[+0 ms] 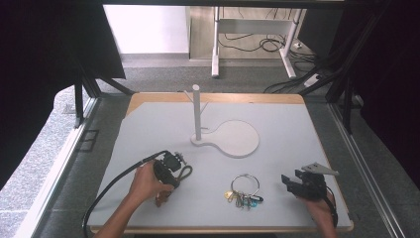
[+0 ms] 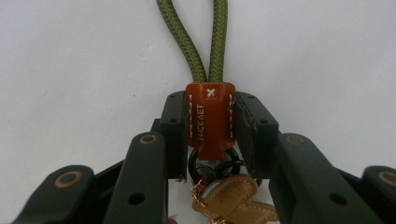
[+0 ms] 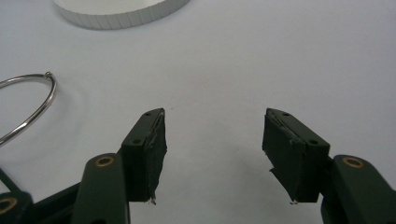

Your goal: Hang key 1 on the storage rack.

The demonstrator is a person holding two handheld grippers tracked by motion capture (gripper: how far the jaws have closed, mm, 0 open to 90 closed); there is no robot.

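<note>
We have our left gripper clamped on the brown leather tab of the olive cord keychain, lying on the tabletop at seven o'clock from the stand. Our right gripper waits with jaws apart; hanging remains.

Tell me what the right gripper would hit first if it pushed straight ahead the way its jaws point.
Probably the white stand base; bare table lies between it and the right gripper. The key ring sits off to one side.
</note>
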